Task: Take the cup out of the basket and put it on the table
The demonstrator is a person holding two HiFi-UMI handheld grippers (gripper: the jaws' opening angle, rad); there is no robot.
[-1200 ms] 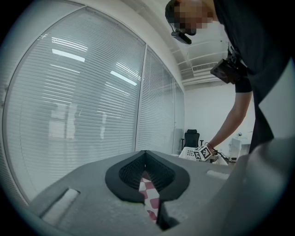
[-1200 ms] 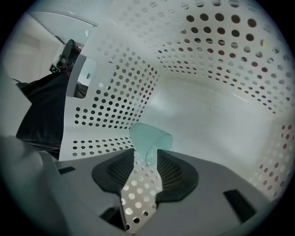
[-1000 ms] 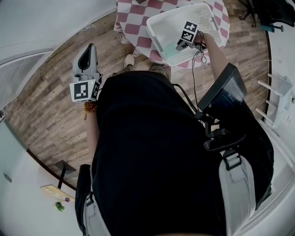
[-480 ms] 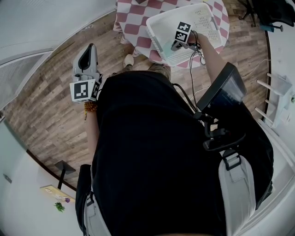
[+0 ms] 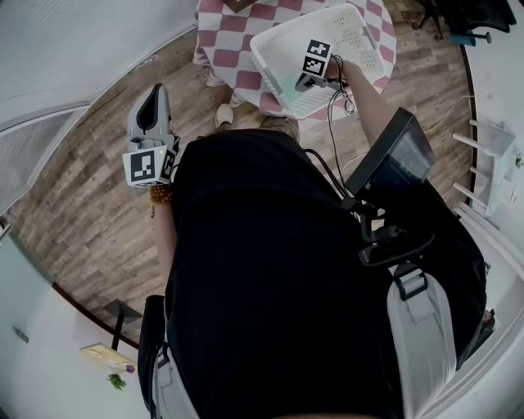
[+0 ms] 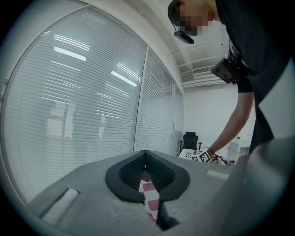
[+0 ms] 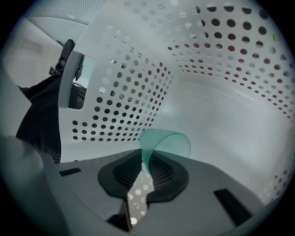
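**Closing on the cup [image 7: 168, 140] inside the basket [image 7: 221, 92]**

Looking down from the head: finds the right gripper [image 5: 298, 83] reaching into the white perforated basket. Places that basket on the table [image 5: 217, 24], covered in red-and-white checks. Finds the left gripper [image 5: 155, 90] held well apart from all that, out over the wood floor [image 5: 74, 188], touching nothing.

Looking along the left gripper: shows its jaws brought together at the tips with nothing gripped. Glimpses only a sliver of the checked table through the slit lower down. Takes in, beyond them, a wall of slatted blinds [image 6: 83, 101], a dark office chair [image 6: 190, 138], and the person's arm [image 6: 235, 120] stretched down to the marker cube of the other gripper.

Looking along the right gripper: shows the translucent teal cup low in the basket, near the holed wall, its rim turned toward the jaws. Catches those jaws, just now closing, pinched on the near edge of that rim, with the thin wall caught between the pads. Leaves the cup inside the basket, not yet on the table.
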